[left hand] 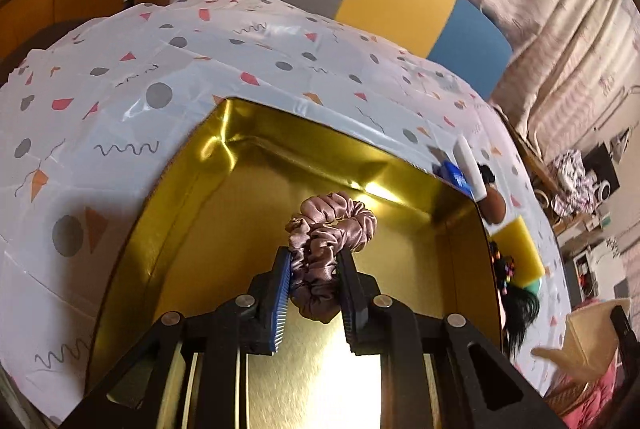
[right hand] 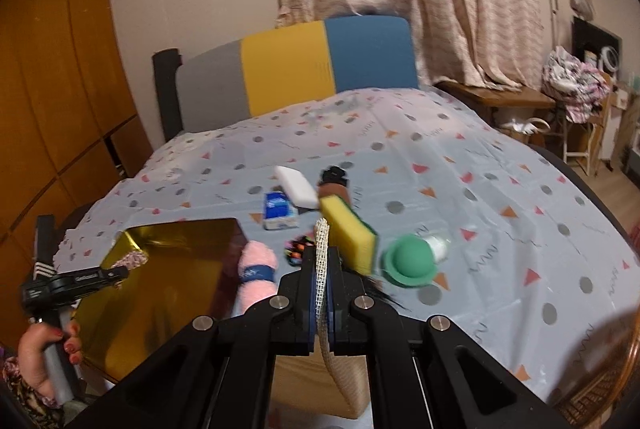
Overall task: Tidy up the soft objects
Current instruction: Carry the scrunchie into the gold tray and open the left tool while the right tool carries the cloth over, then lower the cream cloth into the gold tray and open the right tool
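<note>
While the left claw [left hand: 314, 271] pinches a mauve scrunchie [left hand: 330, 225] above the gold tray [left hand: 192, 197], the right claw [right hand: 320, 293] is clamped on a cream mesh strip [right hand: 321, 269]. Sponge [right hand: 350, 233], pink yarn [right hand: 256, 275] and green hat [right hand: 408, 261] lie on the bed [right hand: 500, 197].

A table under a pale plastic cloth [right hand: 460, 189] printed with grey dots, pink and orange triangles and squiggles carries everything. On it lie a gold tray [right hand: 168, 269], a pink rolled towel [right hand: 256, 277] with a blue band, a blue tissue pack [right hand: 280, 215], a white block [right hand: 298, 185], a yellow sponge [right hand: 348, 233] and a green hat-shaped piece [right hand: 408, 261].
</note>
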